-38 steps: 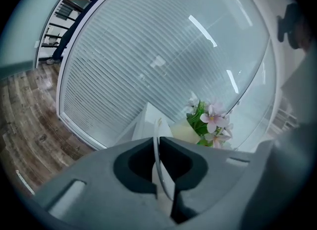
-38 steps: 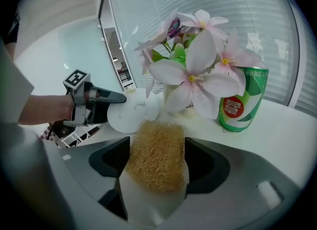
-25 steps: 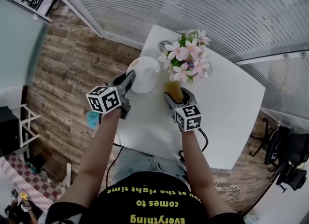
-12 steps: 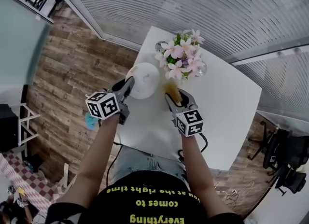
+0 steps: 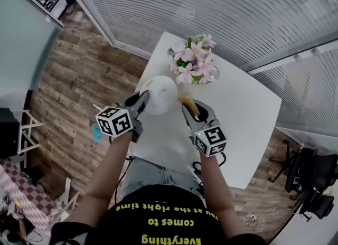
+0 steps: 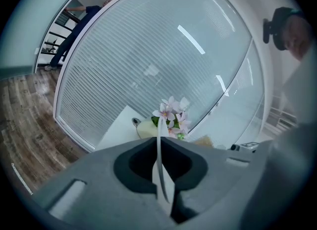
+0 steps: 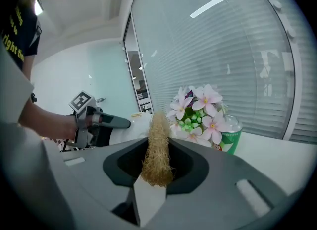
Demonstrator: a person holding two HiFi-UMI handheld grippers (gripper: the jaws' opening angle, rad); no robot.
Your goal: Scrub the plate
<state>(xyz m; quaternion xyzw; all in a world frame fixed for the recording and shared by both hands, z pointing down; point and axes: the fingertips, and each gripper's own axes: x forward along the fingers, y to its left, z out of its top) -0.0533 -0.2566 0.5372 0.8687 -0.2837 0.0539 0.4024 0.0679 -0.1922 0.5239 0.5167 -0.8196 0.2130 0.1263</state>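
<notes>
A white plate (image 5: 160, 94) is held over the white table (image 5: 248, 112), with my left gripper (image 5: 143, 98) shut on its near-left rim. In the left gripper view the plate (image 6: 159, 140) stands edge-on as a thin white line pinched between the jaws of the left gripper (image 6: 159, 147). A tan fibrous scrubber (image 5: 187, 103) sticks out of my right gripper (image 5: 191, 107), just right of the plate. In the right gripper view the scrubber (image 7: 157, 144) is squeezed between the jaws, which have just been closing on it. The plate (image 7: 130, 126) shows behind it.
A bunch of pink and white flowers (image 5: 192, 62) in a green can (image 7: 229, 139) stands at the table's far side, close behind plate and scrubber. A wall of glass with blinds (image 5: 222, 6) runs past the table. A wooden floor (image 5: 74, 80) lies to the left.
Both grippers have come up from the table, the left with the plate, the right with the scrubber. The right jaws have narrowed round the scrubber.
</notes>
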